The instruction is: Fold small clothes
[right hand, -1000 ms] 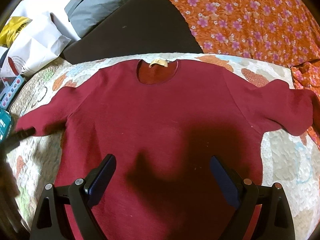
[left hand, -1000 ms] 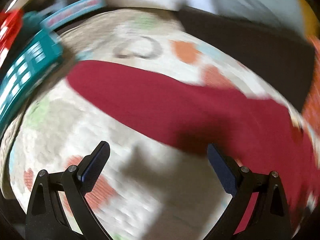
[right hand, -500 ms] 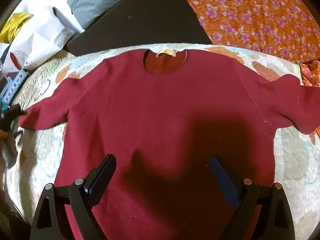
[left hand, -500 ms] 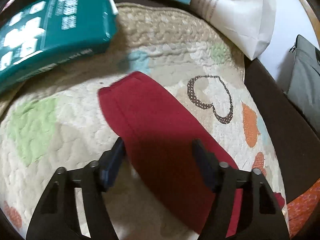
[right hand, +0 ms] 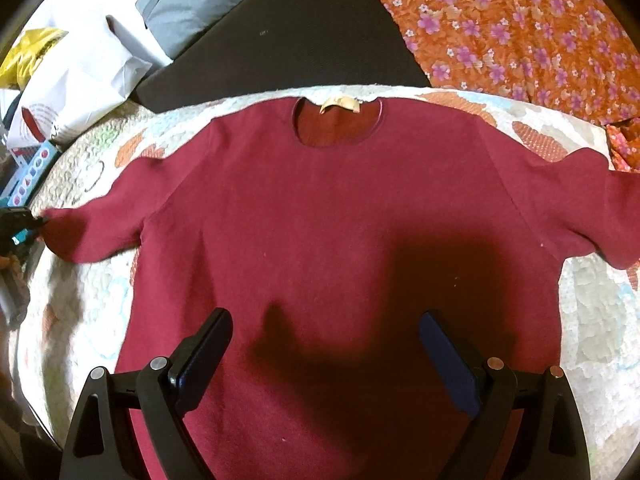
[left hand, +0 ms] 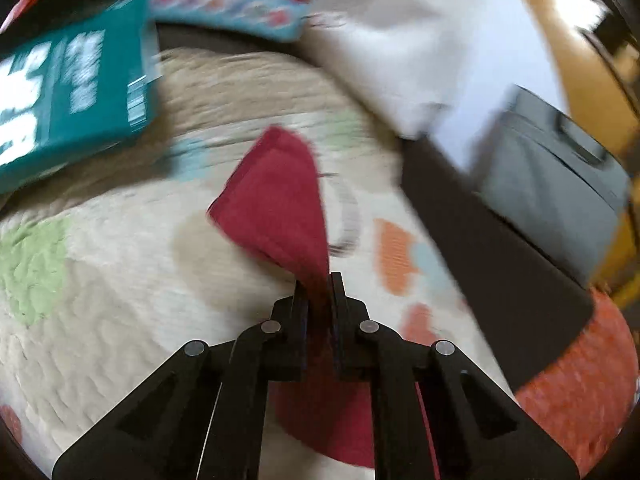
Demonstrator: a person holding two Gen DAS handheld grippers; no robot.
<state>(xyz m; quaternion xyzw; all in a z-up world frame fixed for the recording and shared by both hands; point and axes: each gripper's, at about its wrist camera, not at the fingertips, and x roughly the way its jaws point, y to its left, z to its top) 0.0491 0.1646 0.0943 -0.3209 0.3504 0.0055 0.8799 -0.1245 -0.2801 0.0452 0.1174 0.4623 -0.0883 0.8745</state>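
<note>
At the left edge of the quilted patchwork bedcover (right hand: pixel 592 304), a teal printed box (left hand: pixel 76 92) and a white plastic bag (left hand: pixel 400 52) are seen, just off the quilt. The dark red short-sleeved knit shirt (right hand: pixel 340 248) is spread flat, front up, across the middle of the bedcover, with its neckline and beige label (right hand: pixel 340 105) toward the far edge. Its left sleeve (left hand: pixel 276 200) is pinched at the cuff by the left hand-held gripper (left hand: pixel 318 280), whose jaws are closed on the cloth; the sleeve end is raised off the quilt into a peak. Over the lower part of the shirt body the right hand-held gripper (right hand: pixel 324 344) is held with jaws wide apart, nothing between them. Further right, the other sleeve (right hand: pixel 580 208) is laid out toward the right edge, near an orange flowered cloth (right hand: pixel 520 28).

The shirt is judged light, soft and limp, so any unsupported part can be expected to sag and drag. It is best taken at hems, cuffs or shoulder seams, where doubled cloth gives the pads something firm.
</note>
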